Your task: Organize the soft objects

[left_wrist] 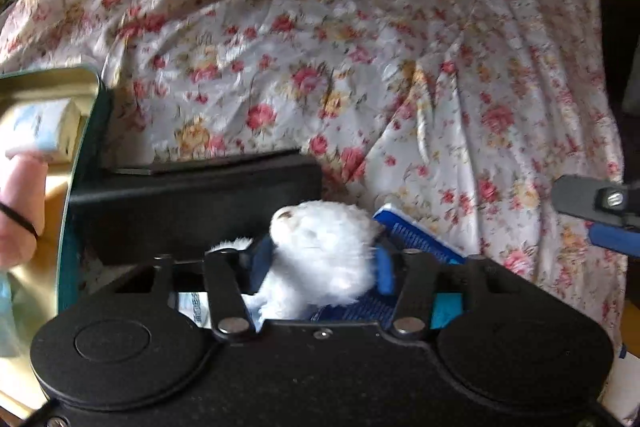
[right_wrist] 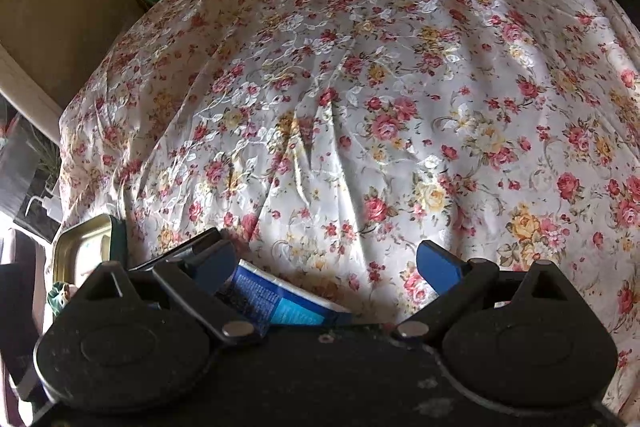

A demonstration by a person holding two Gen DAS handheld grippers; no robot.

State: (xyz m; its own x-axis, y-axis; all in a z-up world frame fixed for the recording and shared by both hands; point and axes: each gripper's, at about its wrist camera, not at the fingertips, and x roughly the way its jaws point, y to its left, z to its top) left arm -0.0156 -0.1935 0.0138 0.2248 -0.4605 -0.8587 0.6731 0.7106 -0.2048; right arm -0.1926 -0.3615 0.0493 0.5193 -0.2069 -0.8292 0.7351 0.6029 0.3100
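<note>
**Inspector A:** What was the condition of the left gripper [left_wrist: 320,259]?

**Inspector B:** Narrow. Its blue fingers [left_wrist: 385,273] were drawn in against a white fluffy soft toy [left_wrist: 324,259], one pad on each flank. The toy sat squarely between them, its head rising clear above the fingertips. I recorded it as gripped.

**Inspector A:** What lay around that gripper?

**Inspector B:** Directly beneath the toy and the fingers, a blue printed packet [left_wrist: 420,239], its corner showing just past the right-hand finger. To the gripper's left stood an open metal tin [left_wrist: 86,131] with a gold interior and a green outer wall. A pale blue-and-white pack [left_wrist: 44,127] was inside it, and part of a hand [left_wrist: 18,211] showed at the tin's edge. A black block [left_wrist: 192,203] sat just ahead of the left finger, between it and the tin. Everything rested on a floral bedspread [left_wrist: 360,47] stretching ahead.

**Inspector A:** And the right gripper [right_wrist: 332,263]?

**Inspector B:** Wide, with nothing between its fingers [right_wrist: 436,269]. The bedspread [right_wrist: 360,87] showed through the gap. The blue packet [right_wrist: 276,299] lay low against its left finger, not clamped. The tin [right_wrist: 82,243] was further off to its left. From the left wrist view, the right gripper's tip [left_wrist: 596,215] appeared off to the right, well apart from the toy.
</note>
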